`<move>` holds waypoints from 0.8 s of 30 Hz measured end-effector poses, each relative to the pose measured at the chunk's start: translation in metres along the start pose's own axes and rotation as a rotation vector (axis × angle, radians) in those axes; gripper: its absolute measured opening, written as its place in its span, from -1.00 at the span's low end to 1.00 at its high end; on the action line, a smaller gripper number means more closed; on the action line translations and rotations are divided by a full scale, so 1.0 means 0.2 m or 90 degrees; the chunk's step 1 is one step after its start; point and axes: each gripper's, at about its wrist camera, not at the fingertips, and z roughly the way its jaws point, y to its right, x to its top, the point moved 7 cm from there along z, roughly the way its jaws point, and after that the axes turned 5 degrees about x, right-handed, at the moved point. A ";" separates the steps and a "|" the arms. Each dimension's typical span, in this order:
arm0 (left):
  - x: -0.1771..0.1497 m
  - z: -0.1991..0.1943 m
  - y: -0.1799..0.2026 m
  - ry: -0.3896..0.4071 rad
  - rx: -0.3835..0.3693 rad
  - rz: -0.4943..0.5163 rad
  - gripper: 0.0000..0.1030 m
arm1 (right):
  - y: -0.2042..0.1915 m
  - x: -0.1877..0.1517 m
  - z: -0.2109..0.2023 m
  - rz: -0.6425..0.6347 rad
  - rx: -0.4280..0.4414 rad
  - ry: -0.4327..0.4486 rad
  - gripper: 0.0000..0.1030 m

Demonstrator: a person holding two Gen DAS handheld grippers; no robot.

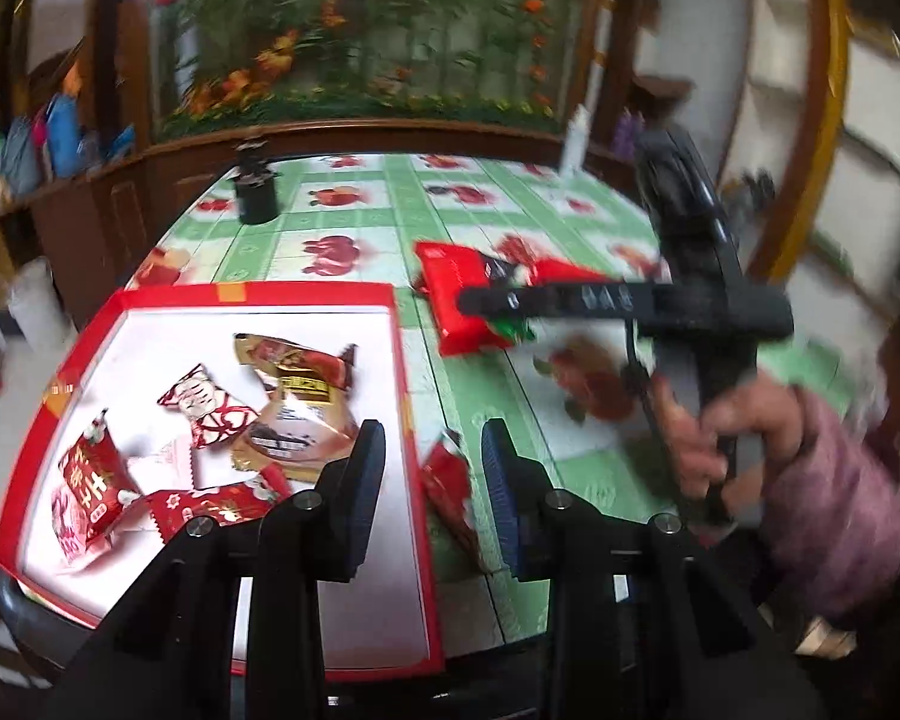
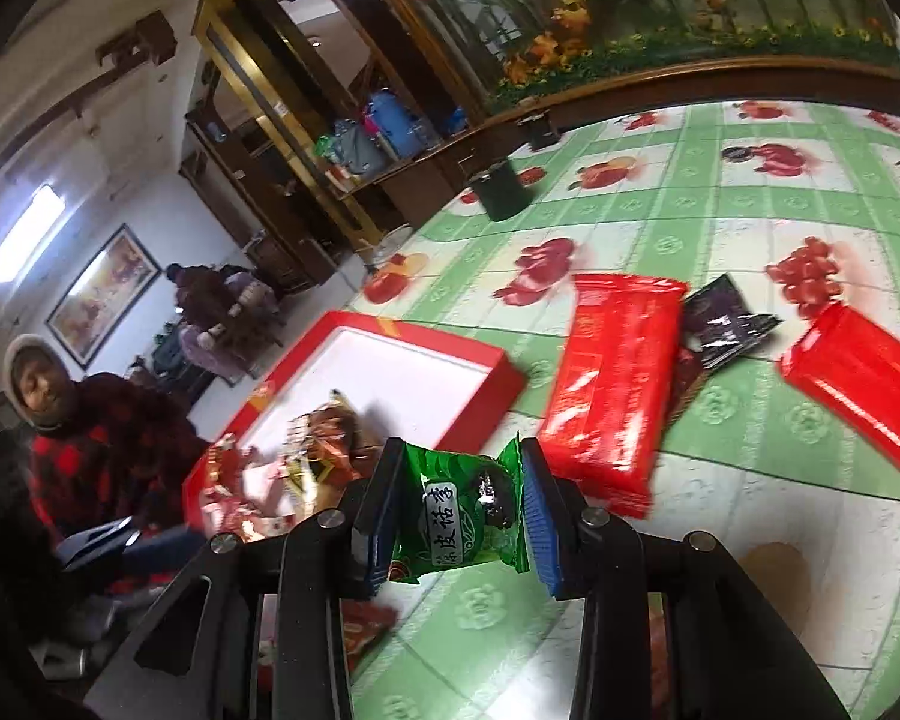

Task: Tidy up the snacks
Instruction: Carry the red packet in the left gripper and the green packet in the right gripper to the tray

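A shallow red box (image 1: 252,291) with a white floor holds several snack packets (image 1: 210,414) on the green fruit-print tablecloth. Over the box's right edge hangs my left gripper (image 1: 432,468), open, with nothing pressed between its pads. A small red packet (image 1: 450,492) lies on the cloth, seen through the gap. My right gripper (image 2: 462,480) is shut on a green snack packet (image 2: 456,516), held above the table near the red box (image 2: 498,372). In the left wrist view, the right gripper (image 1: 480,303) points left over a large red pack (image 1: 450,282).
Two large red packs (image 2: 612,390) (image 2: 864,384) and a dark packet (image 2: 726,318) lie right of the box. A black cup (image 2: 501,195) stands at the table's far side. A person in a red plaid top (image 2: 108,450) sits at the left. A hand in a pink sleeve (image 1: 822,474) holds the right gripper.
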 end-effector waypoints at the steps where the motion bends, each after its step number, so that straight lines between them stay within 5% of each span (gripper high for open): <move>1: -0.02 0.03 0.03 -0.011 0.007 0.016 -0.39 | 0.03 0.00 -0.01 0.008 -0.010 0.002 -0.27; 7: -0.07 0.11 0.10 -0.052 -0.030 -0.004 -0.40 | 0.15 0.01 -0.08 0.052 -0.039 0.020 -0.27; 13: -0.10 0.14 0.40 -0.095 -0.186 0.006 -0.40 | 0.18 0.04 -0.15 0.067 -0.032 0.044 -0.27; 19: -0.06 0.17 0.30 -0.102 -0.094 -0.025 -0.39 | 0.32 0.07 -0.33 0.058 -0.079 0.079 -0.26; 23: -0.09 0.21 0.34 -0.131 -0.049 -0.014 0.30 | 0.45 0.08 -0.41 0.092 -0.105 0.085 -0.26; 24: -0.10 0.23 0.35 -0.138 -0.047 -0.011 0.30 | 0.47 0.08 -0.43 0.101 -0.110 0.086 -0.26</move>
